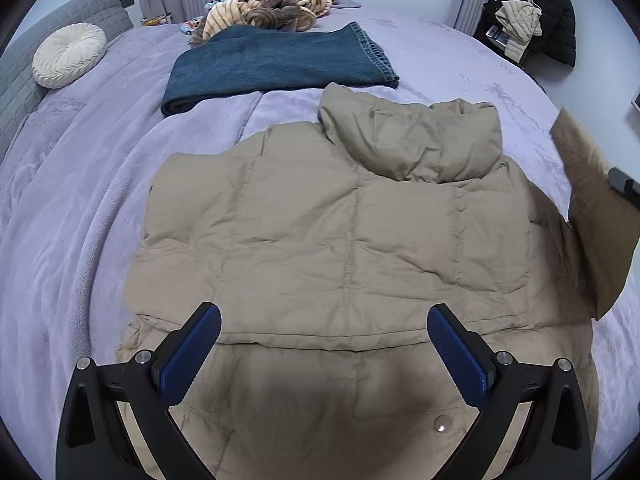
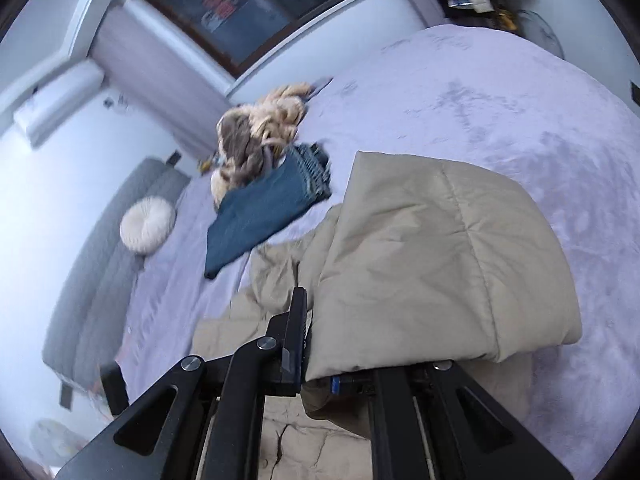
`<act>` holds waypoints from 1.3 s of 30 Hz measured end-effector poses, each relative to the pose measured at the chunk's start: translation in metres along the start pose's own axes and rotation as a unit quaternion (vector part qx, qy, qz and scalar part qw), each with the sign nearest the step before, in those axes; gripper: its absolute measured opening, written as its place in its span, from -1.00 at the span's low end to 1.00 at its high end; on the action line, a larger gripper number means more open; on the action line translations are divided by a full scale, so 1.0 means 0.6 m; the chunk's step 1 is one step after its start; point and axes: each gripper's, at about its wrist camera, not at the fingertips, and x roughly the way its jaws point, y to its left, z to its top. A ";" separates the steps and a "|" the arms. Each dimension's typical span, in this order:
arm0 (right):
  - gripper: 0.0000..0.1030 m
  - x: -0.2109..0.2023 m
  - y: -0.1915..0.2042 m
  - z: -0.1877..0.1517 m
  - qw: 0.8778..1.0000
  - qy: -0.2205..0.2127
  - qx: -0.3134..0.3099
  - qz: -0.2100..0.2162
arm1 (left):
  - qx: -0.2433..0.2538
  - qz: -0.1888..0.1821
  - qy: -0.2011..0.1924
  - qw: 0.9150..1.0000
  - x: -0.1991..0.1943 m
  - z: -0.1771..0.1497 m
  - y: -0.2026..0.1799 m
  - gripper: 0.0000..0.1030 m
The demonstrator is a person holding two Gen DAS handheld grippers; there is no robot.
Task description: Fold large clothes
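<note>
A beige puffer jacket (image 1: pixel 340 236) lies back side up on the lilac bedspread (image 1: pixel 80 208), hood (image 1: pixel 412 136) toward the far side. My left gripper (image 1: pixel 324 328) is open and empty, hovering above the jacket's lower part. My right gripper (image 2: pixel 316 344) is shut on the jacket's sleeve (image 2: pixel 436 256) and holds it lifted off the bed; the sleeve drapes over the fingers and hides their tips. In the left wrist view the raised sleeve (image 1: pixel 596 216) and part of the right gripper (image 1: pixel 624 184) show at the right edge.
Folded blue jeans (image 1: pixel 276 64) lie beyond the jacket. A striped blanket heap (image 1: pixel 272 4) sits behind them. A round white cushion (image 1: pixel 68 54) rests by the grey headboard (image 1: pixel 24 72). Dark coats (image 1: pixel 536 16) hang at far right.
</note>
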 end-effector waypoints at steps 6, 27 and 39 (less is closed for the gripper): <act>-0.79 0.149 0.036 -0.099 0.994 0.102 -0.022 -0.030 | -0.011 0.008 0.008 1.000 0.017 -0.009 0.036 1.00; -0.77 0.073 -0.136 -0.112 0.952 -0.012 0.306 0.004 | -0.056 -0.120 0.017 0.991 0.040 0.039 0.072 1.00; -0.80 0.187 0.123 -0.100 0.993 0.110 0.006 0.049 | -0.166 -0.323 0.039 0.931 0.053 0.054 0.153 1.00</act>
